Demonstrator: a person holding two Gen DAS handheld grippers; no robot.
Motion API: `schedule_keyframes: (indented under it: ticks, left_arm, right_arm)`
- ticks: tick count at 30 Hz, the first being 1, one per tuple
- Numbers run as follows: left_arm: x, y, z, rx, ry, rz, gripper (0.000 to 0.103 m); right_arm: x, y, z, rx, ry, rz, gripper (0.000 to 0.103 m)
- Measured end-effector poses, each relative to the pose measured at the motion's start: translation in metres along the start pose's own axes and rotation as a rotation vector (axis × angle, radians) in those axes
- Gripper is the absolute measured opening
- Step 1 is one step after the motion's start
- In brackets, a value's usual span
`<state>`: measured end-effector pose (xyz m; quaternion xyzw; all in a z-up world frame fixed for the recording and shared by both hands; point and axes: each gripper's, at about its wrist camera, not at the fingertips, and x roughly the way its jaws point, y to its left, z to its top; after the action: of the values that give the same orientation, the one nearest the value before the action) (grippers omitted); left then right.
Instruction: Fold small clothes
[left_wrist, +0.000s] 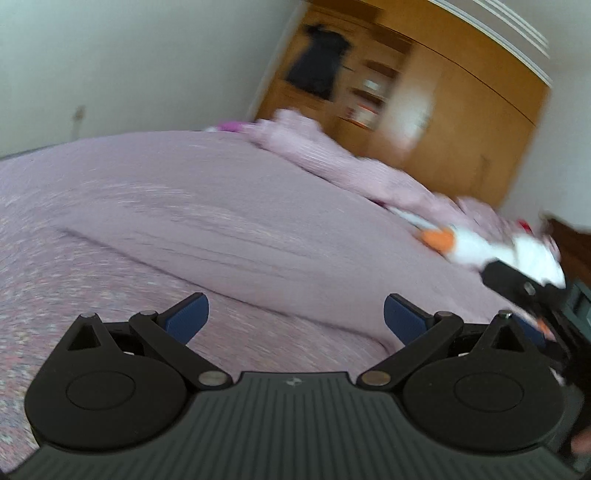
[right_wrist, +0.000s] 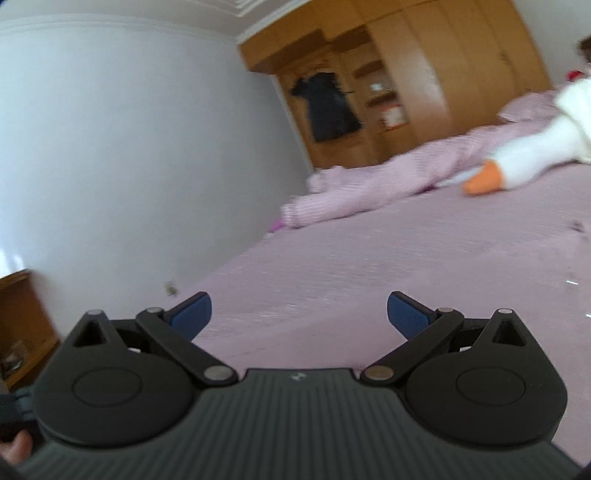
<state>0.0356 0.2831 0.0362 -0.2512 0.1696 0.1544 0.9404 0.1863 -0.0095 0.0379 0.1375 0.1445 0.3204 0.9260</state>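
Both views are blurred by motion. My left gripper hangs open over a pink bedspread, with nothing between its blue pads. My right gripper is also open and empty above the same bedspread. A pink striped garment lies crumpled along the far side of the bed, seen again as a long rumpled strip in the right wrist view. No cloth touches either gripper. The other gripper's black body shows at the right edge of the left wrist view.
A white plush toy with an orange beak lies on the bed beside the pink garment, also visible from the left. A wooden wardrobe with a dark garment hanging stands behind the bed. A wooden nightstand sits at left.
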Motion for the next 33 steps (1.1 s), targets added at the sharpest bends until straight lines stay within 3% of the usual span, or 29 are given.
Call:
schedule_keyframes:
  ticks: [4, 7, 11, 14, 19, 22, 29, 33]
  left_arm:
    - [0.013, 0.045, 0.021, -0.128, -0.004, 0.045, 0.103]
    - [0.027, 0.087, 0.029, -0.245, 0.02, 0.055, 0.103]
    - [0.037, 0.133, 0.028, -0.396, 0.007, 0.072, 0.103]
    - [0.037, 0.158, 0.023, -0.453, 0.0, 0.06, 0.103]
    - [0.047, 0.174, 0.03, -0.413, -0.021, 0.053, 0.103]
    - [0.059, 0.18, 0.036, -0.426, -0.044, 0.046, 0.103]
    - [0.096, 0.191, 0.059, -0.501, -0.078, 0.042, 0.103]
    - [0.107, 0.201, 0.07, -0.48, -0.093, 0.022, 0.103]
  right_arm:
    - [0.04, 0.034, -0.006, -0.008, 0.089, 0.111, 0.103]
    - [0.061, 0.049, -0.009, 0.131, 0.165, 0.272, 0.103]
    - [0.073, 0.066, -0.014, 0.224, 0.157, 0.416, 0.103]
    - [0.094, 0.075, -0.02, 0.2, 0.165, 0.377, 0.103]
    - [0.121, 0.074, -0.029, 0.238, 0.188, 0.242, 0.103]
    - [0.134, 0.065, -0.037, 0.309, 0.218, 0.24, 0.103]
    - [0.141, 0.06, -0.042, 0.316, 0.229, 0.247, 0.103]
    - [0.148, 0.055, -0.041, 0.357, 0.238, 0.235, 0.103]
